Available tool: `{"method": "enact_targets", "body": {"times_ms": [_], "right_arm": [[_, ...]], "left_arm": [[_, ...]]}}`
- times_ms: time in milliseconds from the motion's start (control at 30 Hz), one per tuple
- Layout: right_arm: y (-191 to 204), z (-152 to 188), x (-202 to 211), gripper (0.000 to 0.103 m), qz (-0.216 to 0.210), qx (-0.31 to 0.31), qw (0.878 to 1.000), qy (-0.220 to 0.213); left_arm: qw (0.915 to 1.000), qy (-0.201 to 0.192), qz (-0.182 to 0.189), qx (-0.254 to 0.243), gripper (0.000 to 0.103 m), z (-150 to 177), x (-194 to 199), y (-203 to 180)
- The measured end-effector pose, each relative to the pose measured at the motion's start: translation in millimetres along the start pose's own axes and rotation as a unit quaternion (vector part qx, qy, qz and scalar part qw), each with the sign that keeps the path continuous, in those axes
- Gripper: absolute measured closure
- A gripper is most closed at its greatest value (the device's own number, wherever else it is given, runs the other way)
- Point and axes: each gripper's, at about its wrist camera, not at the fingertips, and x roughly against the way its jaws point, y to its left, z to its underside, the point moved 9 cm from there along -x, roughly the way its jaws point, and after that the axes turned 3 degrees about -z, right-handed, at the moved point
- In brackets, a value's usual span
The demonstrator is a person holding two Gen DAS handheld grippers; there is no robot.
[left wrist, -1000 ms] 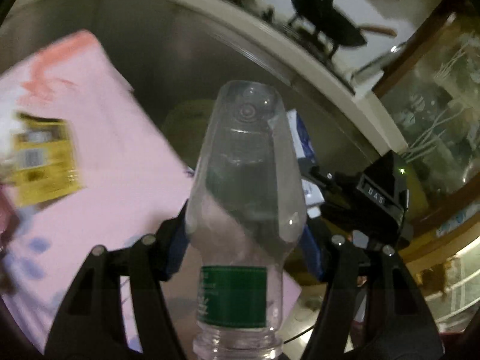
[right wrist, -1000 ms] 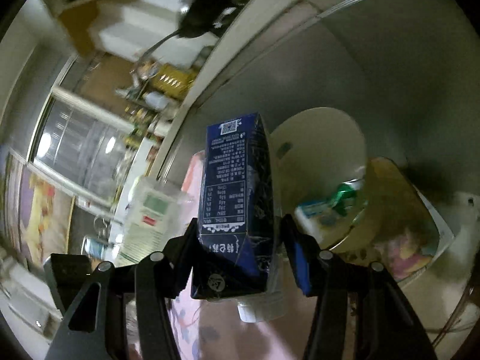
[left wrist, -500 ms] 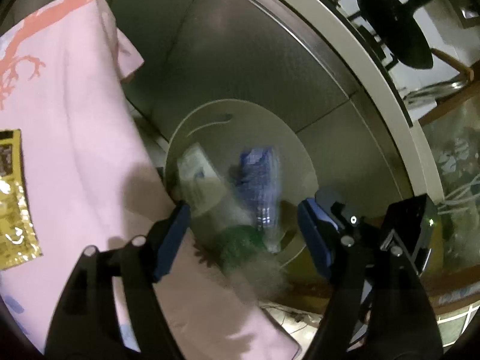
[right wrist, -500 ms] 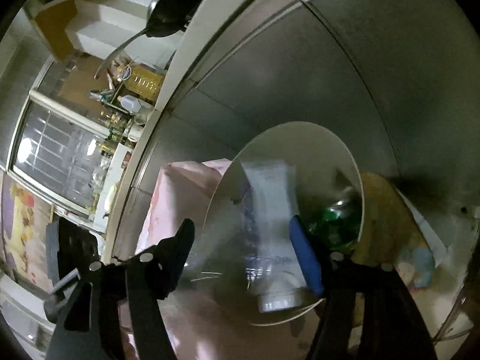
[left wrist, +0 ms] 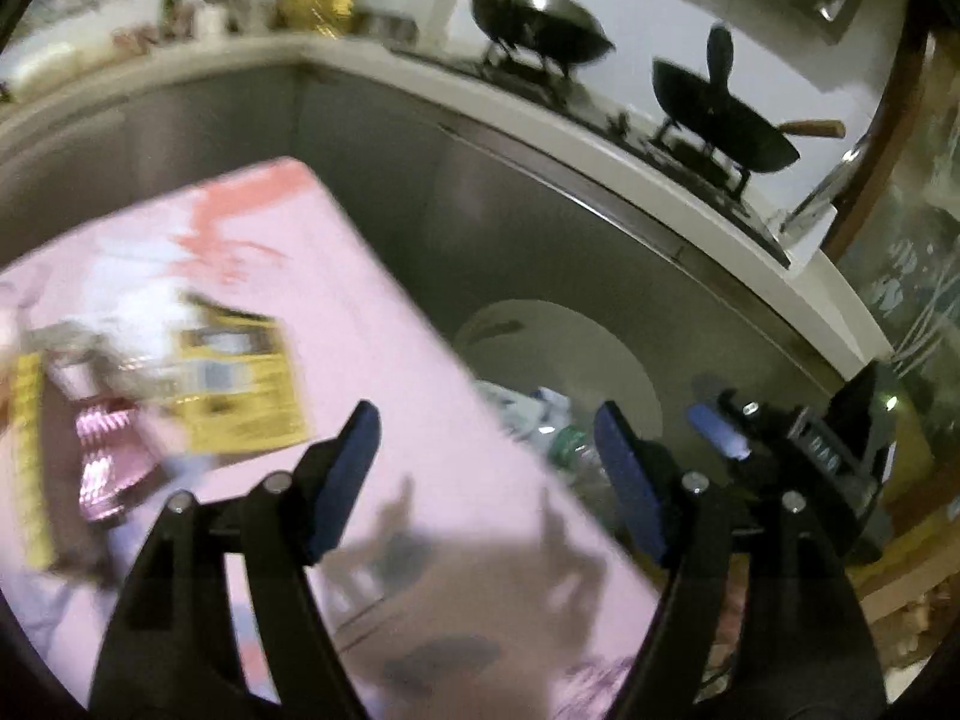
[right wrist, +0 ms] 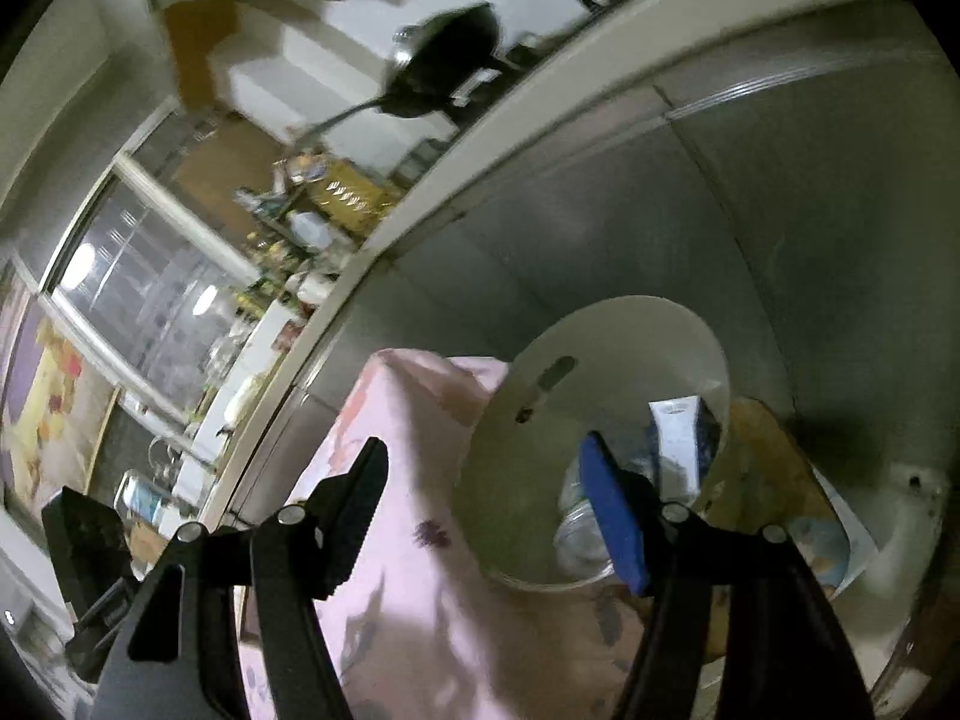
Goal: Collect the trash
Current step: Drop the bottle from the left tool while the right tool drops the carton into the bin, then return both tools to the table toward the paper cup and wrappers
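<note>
Both sets of tongs are wide apart with nothing in them: the left gripper (left wrist: 486, 456) and the right gripper (right wrist: 486, 480). The carton (right wrist: 675, 441) and the bottle (right wrist: 579, 531) lie inside the white bin (right wrist: 606, 348). A yellow packet (left wrist: 240, 390) waits on the pink cloth (left wrist: 372, 312) beside the bin.

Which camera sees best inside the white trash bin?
The right wrist view. It looks down into the white bin, showing a white carton and a clear bottle inside. The left wrist view shows only part of the bin past the pink cloth, its contents blurred.
</note>
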Motion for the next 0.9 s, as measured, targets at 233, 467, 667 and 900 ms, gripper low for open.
{"method": "enact_targets", "body": {"times_ms": [233,467,667,900], "right_arm": [[81.7,49.7,-12.0,0.031,-0.073,0.075,0.992,0.067],[153.3,110.7,-22.8,0.031,-0.132,0.128,0.974,0.129],[189.7,154.5,-20.8,0.044,-0.146,0.17,0.959,0.172],[211.4,196.3,-22.7,0.05,-0.138,0.194,0.949,0.207]], "left_arm": [[0.9933,-0.055,-0.101,0.012,0.017,35.0,97.2,85.7],[0.9804,-0.075,-0.167,0.071,0.016,63.8,168.4,165.7],[0.9728,-0.086,-0.185,0.11,0.016,78.7,195.2,201.3],[0.9693,-0.081,-0.191,0.132,0.016,98.7,205.6,222.2]]}}
